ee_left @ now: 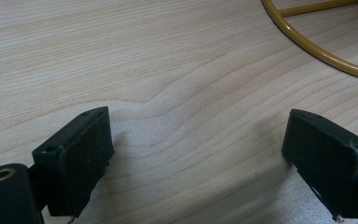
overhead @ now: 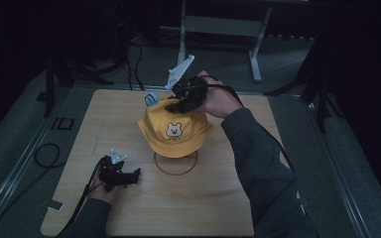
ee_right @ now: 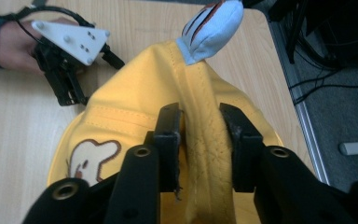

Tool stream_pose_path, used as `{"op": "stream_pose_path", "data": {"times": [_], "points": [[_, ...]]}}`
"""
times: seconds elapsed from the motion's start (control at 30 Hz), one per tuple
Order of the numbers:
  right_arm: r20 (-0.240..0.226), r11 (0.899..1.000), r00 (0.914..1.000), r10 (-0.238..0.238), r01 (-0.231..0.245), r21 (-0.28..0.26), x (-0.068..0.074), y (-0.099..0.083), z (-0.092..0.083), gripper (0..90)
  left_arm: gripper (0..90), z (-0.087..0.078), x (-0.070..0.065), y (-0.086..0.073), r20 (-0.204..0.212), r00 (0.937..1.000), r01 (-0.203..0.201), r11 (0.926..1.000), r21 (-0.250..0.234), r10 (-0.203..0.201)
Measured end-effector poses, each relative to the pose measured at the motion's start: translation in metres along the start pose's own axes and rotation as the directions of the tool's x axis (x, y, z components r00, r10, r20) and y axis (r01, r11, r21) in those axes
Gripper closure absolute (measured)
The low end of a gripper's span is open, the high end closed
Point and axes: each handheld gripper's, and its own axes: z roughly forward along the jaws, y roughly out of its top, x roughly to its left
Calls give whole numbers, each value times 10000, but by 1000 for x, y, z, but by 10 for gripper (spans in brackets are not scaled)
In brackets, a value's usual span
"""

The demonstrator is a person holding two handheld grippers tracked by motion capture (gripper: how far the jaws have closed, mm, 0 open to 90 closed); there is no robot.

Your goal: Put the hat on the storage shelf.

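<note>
A yellow hat [overhead: 176, 133] with a bear face on its front and a pale blue ear [overhead: 151, 98] sits over a gold wire stand [overhead: 175, 165] in the middle of the table. My right gripper [overhead: 179, 104] is at the hat's far top, shut on a fold of the yellow crown [ee_right: 200, 140]; the blue ear [ee_right: 212, 29] sticks up beyond the jaws. My left gripper [overhead: 129, 174] rests low at the front left of the table, jaws wide open with bare wood between its fingertips [ee_left: 77, 158]. The stand's gold ring [ee_left: 317, 46] curves past ahead of it.
The wooden table [overhead: 129, 213] stands on a grey floor. A grey metal frame [overhead: 223, 27] and dark cables [overhead: 134, 64] lie beyond the far edge. A cable [overhead: 47, 156] loops off the table's left side. The person's right sleeve [overhead: 263, 168] crosses the table's right half.
</note>
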Motion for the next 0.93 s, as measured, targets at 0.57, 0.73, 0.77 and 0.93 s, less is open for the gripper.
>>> {"op": "stream_pose_path", "data": {"times": [0.57,0.73,0.77,0.93], "points": [[642,9958,9942,868,-885,245,2,0,-6,135,88,0,0,0,-14,10000,27,10000,-25,-27],[803,9950,9918,992,-998,35,3,-2,-16,109,88,0,0,0,3,10000,30,10000,-22,-30],[972,9959,9912,902,-908,14,4,-3,-21,109,88,0,0,0,-10,10000,25,10000,-22,-25],[1222,9975,9900,699,-709,33,8,-8,-32,113,89,0,0,0,-7,10000,16,10000,-15,-16]]}}
